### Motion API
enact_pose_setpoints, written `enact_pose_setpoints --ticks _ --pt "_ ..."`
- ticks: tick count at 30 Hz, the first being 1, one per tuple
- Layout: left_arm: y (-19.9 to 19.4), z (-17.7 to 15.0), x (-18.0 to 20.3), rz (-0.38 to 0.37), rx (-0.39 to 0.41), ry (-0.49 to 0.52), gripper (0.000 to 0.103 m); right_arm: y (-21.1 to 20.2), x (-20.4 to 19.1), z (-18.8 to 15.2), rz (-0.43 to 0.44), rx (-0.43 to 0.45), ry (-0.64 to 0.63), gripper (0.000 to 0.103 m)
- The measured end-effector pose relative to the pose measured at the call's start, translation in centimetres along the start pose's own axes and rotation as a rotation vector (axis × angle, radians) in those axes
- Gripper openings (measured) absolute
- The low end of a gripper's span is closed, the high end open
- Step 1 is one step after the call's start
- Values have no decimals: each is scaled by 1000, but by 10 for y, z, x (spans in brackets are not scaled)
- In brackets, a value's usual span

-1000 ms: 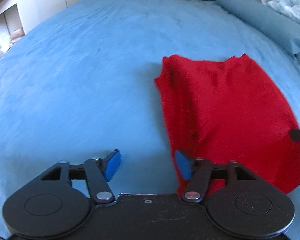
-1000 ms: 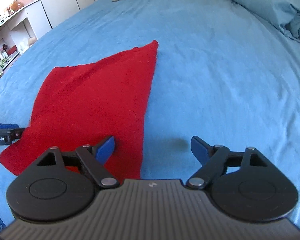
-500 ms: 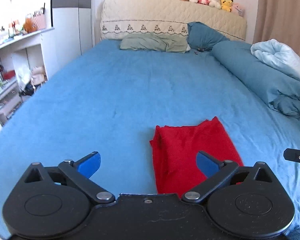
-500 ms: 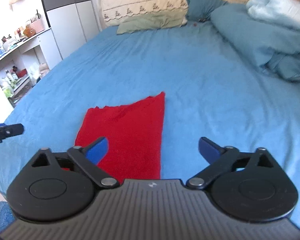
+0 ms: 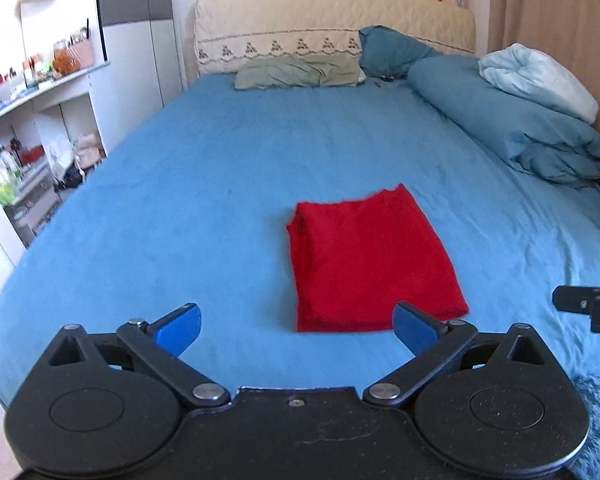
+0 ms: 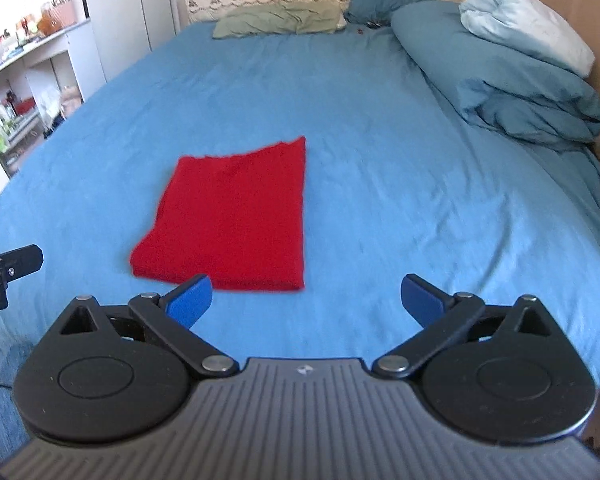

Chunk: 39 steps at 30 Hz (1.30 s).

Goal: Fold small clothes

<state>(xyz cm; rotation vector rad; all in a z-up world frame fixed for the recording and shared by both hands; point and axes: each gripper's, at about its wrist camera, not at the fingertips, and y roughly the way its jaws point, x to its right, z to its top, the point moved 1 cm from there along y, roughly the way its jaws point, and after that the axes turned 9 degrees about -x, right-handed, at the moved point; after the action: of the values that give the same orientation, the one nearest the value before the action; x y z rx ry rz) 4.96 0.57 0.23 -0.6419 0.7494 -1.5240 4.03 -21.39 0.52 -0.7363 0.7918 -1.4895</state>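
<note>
A red garment (image 5: 364,260) lies folded into a flat rectangle on the blue bed sheet (image 5: 220,184); it also shows in the right wrist view (image 6: 236,216). My left gripper (image 5: 296,326) is open and empty, held above the bed's near edge, short of the garment. My right gripper (image 6: 306,300) is open and empty, also back from the garment's near edge. The right gripper's tip shows at the right edge of the left wrist view (image 5: 588,306); the left gripper's tip shows at the left edge of the right wrist view (image 6: 8,268).
A rolled blue duvet (image 5: 508,120) with a pale blanket (image 5: 540,80) lies along the bed's right side. Pillows (image 5: 300,72) and a headboard are at the far end. Shelves with clutter (image 5: 24,168) stand left of the bed.
Both grippers have pulled back and up from the garment and opened wider. The garment stays flat on the bed and now looks smaller and farther off.
</note>
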Motion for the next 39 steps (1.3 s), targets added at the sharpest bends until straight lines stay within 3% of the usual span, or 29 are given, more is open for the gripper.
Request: enact_pose_setpoints --ticks 10,39 --pt "-1 -15 7 20 -12 25 103 11 -5 -28 17 -59 16 103" --pt "-13 -21 2 2 18 13 103 3 -2 -25 3 -42 16 103"
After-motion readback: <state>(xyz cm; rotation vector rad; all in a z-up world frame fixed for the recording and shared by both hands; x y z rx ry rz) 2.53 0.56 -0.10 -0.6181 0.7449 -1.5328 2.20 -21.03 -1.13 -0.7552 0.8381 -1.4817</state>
